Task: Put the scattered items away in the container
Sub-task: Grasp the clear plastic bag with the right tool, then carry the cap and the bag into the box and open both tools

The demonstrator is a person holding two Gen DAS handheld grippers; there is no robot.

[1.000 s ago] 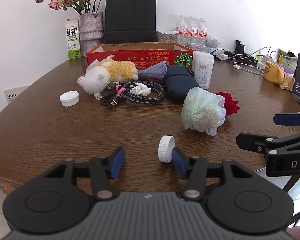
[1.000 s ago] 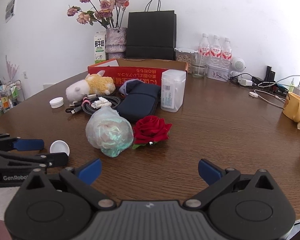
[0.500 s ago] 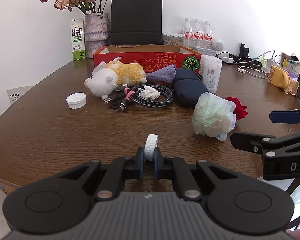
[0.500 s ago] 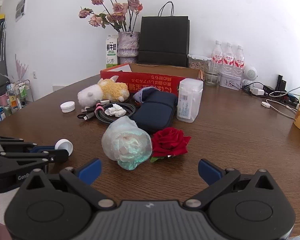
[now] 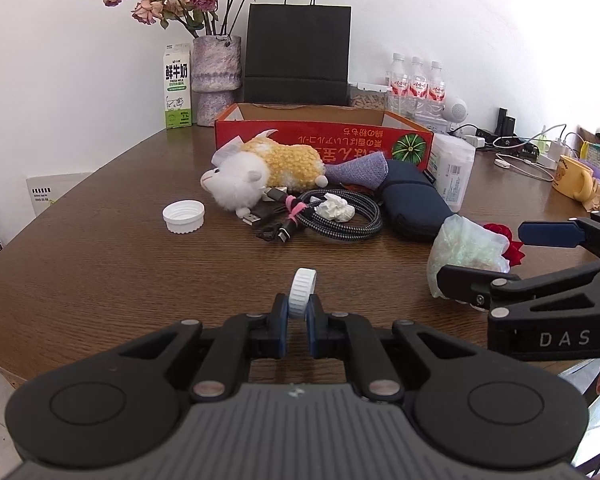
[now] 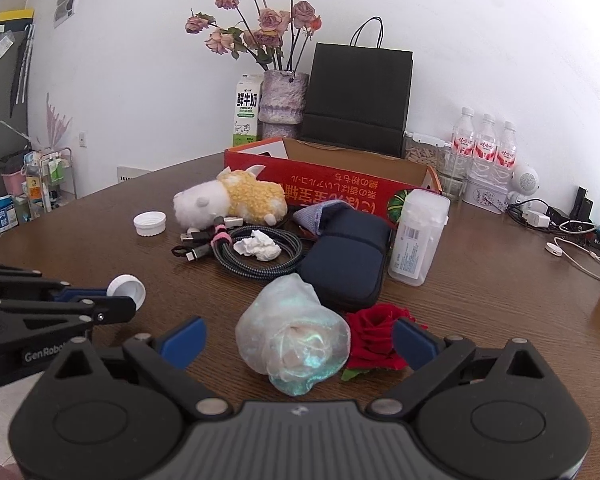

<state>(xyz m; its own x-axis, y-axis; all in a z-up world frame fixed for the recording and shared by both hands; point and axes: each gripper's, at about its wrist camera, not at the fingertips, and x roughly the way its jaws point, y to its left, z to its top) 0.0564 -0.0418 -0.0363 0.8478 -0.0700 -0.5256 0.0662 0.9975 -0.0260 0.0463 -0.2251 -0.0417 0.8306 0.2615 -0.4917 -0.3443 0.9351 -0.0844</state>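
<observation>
The left gripper (image 5: 298, 322) pinches a small white cap (image 5: 302, 294) on its edge between the blue pads; one second ago its fingers were spread and the cap stood on the table (image 5: 100, 280) beside the right pad. The right gripper (image 6: 296, 338) is spread wide, with the plastic bag (image 6: 294, 336) and the red rose (image 6: 374, 336) between its fingers; compared with one second ago they are closer to it. On its side I read "DAS", and on the left gripper "GenRobo", the rest is hidden.

Ahead of the left gripper lie a larger cap (image 5: 183, 216), a plush toy (image 5: 260, 172), cables (image 5: 332, 218) with a tissue (image 5: 334, 208) on them, and a dark pouch (image 5: 414, 210). Behind them stands the red box (image 5: 324, 140), open, with upside-down printed text that I cannot read surely. Far left, a milk carton (image 5: 177, 86) says "FRESH MILK". The table is dark brown wood, the wall (image 5: 60, 40) white; a black paper bag (image 5: 298, 60), a vase (image 5: 216, 80) and water bottles (image 5: 418, 84) stand at the back.
</observation>
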